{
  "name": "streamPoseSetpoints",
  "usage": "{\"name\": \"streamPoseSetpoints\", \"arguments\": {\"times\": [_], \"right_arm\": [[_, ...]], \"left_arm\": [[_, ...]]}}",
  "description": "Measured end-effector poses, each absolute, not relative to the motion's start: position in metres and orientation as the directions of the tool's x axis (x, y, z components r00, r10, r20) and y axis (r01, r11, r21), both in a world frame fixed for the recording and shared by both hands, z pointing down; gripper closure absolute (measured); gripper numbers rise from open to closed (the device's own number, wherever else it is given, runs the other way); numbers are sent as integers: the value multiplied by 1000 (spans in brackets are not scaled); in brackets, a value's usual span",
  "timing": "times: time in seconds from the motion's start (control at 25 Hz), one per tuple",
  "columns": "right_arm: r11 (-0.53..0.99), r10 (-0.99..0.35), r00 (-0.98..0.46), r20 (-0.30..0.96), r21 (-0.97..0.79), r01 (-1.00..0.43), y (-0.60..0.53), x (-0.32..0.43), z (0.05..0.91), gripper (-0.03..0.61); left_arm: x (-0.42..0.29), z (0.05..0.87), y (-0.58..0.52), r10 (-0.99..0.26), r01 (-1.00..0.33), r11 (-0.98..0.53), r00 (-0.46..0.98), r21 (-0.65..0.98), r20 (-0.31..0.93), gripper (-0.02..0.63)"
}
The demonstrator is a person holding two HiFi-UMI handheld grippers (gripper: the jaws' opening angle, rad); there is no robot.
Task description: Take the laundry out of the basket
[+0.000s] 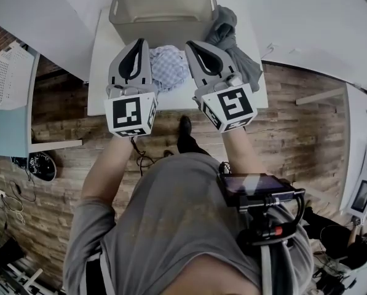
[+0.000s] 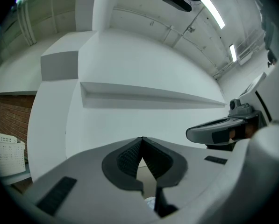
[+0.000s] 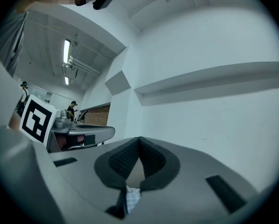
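Left gripper (image 1: 140,42) clamped tip to tip, nothing in it; right gripper (image 1: 192,43) likewise, empty. Checked cloth (image 1: 169,68) lies on the table (image 1: 101,72) between and below both. Basket (image 1: 118,8) sits just beyond the tips. Grey garment (image 1: 235,45) lies right of the right gripper.

White table (image 1: 101,72), wood-plank floor (image 1: 306,140), white walls (image 2: 144,64), brick section (image 2: 10,115), ceiling strip lights (image 2: 213,10)
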State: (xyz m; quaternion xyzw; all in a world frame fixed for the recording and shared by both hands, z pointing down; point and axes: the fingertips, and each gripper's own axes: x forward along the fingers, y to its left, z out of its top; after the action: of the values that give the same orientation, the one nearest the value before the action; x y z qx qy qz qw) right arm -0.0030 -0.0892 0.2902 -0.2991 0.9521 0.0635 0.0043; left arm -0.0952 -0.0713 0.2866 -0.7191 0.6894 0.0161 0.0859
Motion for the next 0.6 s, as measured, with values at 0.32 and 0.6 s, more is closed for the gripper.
{"name": "streamPoseSetpoints", "arguments": {"times": [0.32,0.6], "right_arm": [[817,-562,-825,-60,118,-565,-85,-7,284,572],[819,-557,-828,-67,125,-561,-83,-9,279,572]], "left_arm": [[-91,278,-63,-985,-994,-52,68,-99,-159,606],[-96,279,-59,-986,-995,-44,58,-94,-153,606]]}}
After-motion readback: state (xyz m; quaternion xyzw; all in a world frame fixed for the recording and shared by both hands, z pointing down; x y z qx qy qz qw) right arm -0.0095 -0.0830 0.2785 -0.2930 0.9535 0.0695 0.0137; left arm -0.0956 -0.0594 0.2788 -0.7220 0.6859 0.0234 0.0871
